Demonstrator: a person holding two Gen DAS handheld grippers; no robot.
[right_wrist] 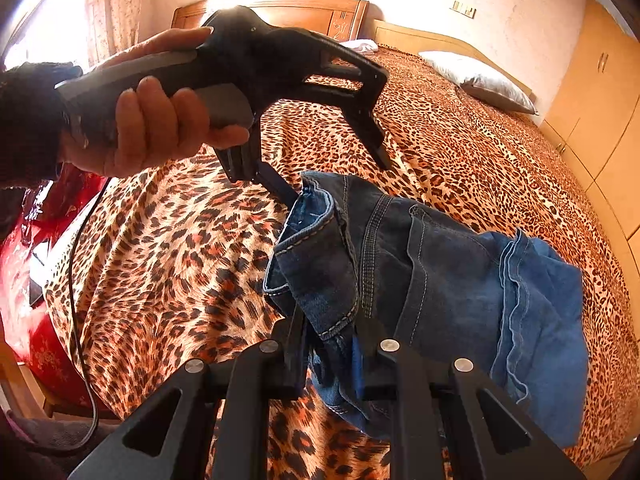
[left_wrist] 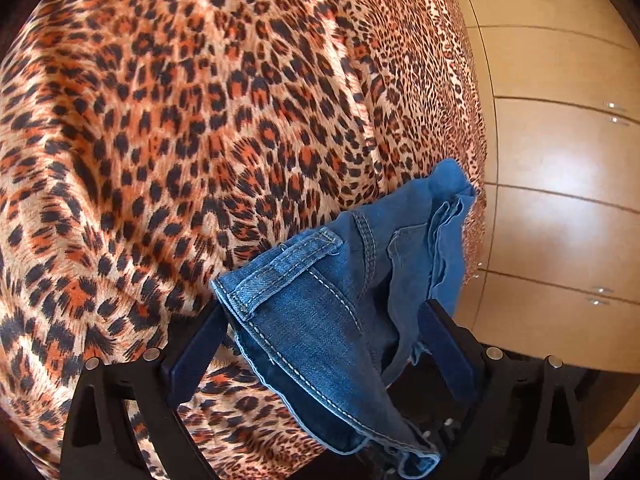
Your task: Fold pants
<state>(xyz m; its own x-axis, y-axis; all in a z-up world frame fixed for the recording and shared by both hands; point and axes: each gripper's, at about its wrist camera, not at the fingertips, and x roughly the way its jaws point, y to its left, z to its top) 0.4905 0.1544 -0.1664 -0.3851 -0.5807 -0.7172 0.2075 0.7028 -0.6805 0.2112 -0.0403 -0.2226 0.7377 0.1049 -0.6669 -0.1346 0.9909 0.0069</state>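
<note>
Folded blue denim pants (left_wrist: pixel 344 300) hang in the air above a leopard-print bedspread (left_wrist: pixel 160 140). In the left wrist view my left gripper (left_wrist: pixel 324 312) has its fingers spread wide, with the waistband and belt loop lying between them. In the right wrist view my right gripper (right_wrist: pixel 330 344) is shut on the bunched waistband of the pants (right_wrist: pixel 440 280). There the left gripper (right_wrist: pixel 336 176) is held by a hand at the upper left; one finger touches the waistband edge, the other stands apart.
The bedspread (right_wrist: pixel 460 152) covers a large bed with a wooden headboard (right_wrist: pixel 280 8) and a pillow (right_wrist: pixel 480 80). Wooden cabinets (left_wrist: pixel 560 200) run along the right side. A red cloth (right_wrist: pixel 28 280) and a black cable (right_wrist: pixel 76 280) lie at the left.
</note>
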